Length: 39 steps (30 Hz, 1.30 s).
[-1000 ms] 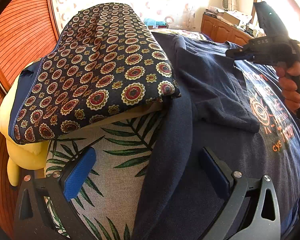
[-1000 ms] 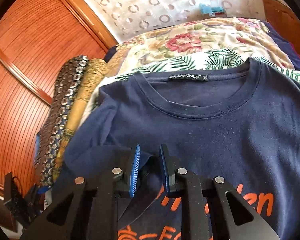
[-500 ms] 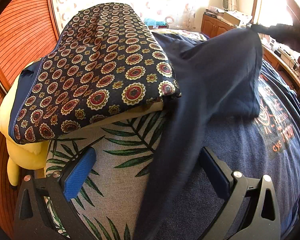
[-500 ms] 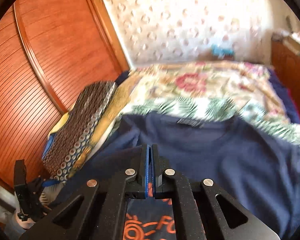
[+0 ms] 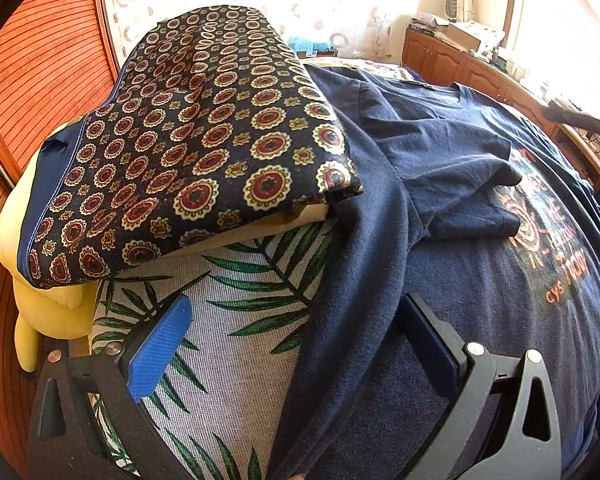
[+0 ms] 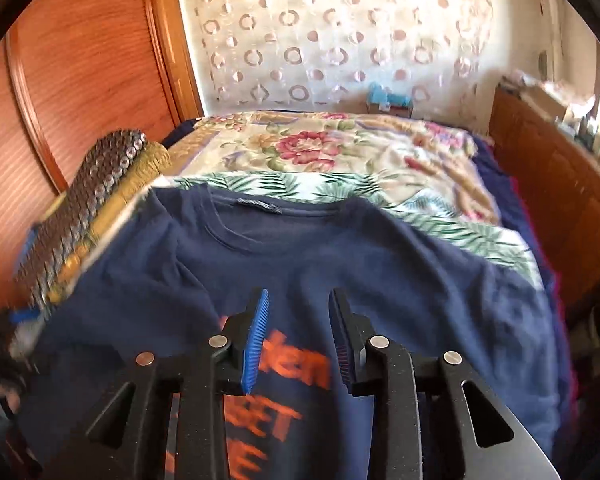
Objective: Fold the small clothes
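Right gripper (image 6: 298, 336) has pulled back toward the shirt's right side since a second ago, and the sleeve (image 5: 452, 184) it was pinching now lies folded inward across the chest of the navy T-shirt (image 6: 380, 264), partly covering the orange print (image 5: 548, 236). Its jaws have just been opening; they stand apart with nothing between them, the print and shirt front visible through the gap. That view is motion-blurred, so fine detail is unclear. Left gripper (image 5: 300, 344) unchanged: jaws spread wide, not pressing on anything, hovering over the shirt's left edge. One blue pad (image 5: 160, 348) sits over the palm-leaf bedspread (image 5: 236, 312), the other finger over navy cloth, with the folded shirt edge running up between them. Shirt lies flat on the bed, front up, collar (image 6: 256, 216) on the far side from both grippers, label showing inside the neck. Just beside the shirt's left shoulder: a folded dark cloth with red-and-gold medallions (image 5: 204, 136), stacked on a yellow cushion (image 5: 48, 304), its near corner touching or overlapping the shirt edge. Beyond the collar, a floral cover (image 6: 320, 148) and then a curtain with ring pattern (image 6: 320, 32). Wooden slatted wardrobe (image 6: 80, 80) left of the shirt, wooden cabinets (image 5: 460, 68) to its right.
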Tool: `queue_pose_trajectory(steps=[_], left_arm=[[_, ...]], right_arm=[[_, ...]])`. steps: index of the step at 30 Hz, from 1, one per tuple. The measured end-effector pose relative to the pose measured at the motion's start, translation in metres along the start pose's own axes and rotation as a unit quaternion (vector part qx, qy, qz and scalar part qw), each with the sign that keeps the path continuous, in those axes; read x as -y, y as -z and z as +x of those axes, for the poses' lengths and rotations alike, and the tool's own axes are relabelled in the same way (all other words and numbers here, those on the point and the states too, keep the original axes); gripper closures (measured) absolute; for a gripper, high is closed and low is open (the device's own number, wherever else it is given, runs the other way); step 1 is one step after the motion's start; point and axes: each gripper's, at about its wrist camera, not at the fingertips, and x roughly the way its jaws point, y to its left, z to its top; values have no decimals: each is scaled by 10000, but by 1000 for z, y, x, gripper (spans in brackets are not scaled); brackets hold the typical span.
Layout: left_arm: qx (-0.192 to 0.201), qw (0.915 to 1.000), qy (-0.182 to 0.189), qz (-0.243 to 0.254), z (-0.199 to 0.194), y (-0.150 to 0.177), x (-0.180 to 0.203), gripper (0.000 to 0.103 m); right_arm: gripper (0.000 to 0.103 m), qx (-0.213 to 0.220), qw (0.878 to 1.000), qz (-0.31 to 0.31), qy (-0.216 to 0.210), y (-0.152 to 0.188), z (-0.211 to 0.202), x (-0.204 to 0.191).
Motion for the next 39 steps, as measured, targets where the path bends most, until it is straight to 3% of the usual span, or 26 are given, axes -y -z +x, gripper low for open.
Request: queue_pose_trajectory(steps=[4,8,11,14,17,18,19,22,28,30,32,33,39], left_arm=[[8,9999,-125,-51,-4,-2,-1,0],[489,9986,-176,-14,-34,3,6,6],[866,9962,96,-37,-59,0,20,6],[1084,9933,355,169,-73,-6,47,12],[1044,9910,691,478,-68,-14,78,14],[958,9905,767,619,-60,-17,91,23],[884,9903,812,698,-53,-18,99,38],[532,9909,959,783,-25,-25,120,49],[159,9918,774,1008,6,-29,141,62],[202,9913,678,1111,8,-29,145,65],[226,9907,666,1166,10,-31,148,76],[234,9910,582,1178,10,-32,148,90],[561,9872,555,1384,-35,-31,151,91]], right_arm=[[62,37,9996,-123,232,37,-36,6],[53,32,9990,19,455,85,-69,25],[50,-40,9973,124,717,117,-87,36],[50,-181,9965,268,768,141,-93,44],[50,-194,9958,439,783,151,-94,47],[50,-217,9956,501,761,152,-93,47],[50,-232,9954,547,758,154,-92,45],[50,-228,9952,570,769,150,-92,43],[50,-260,9952,591,739,146,-94,56],[50,-230,9953,644,683,149,-93,66],[50,-197,9952,705,645,150,-90,72],[50,-200,9952,683,666,150,-89,72],[50,-178,9949,685,722,151,-88,69]])
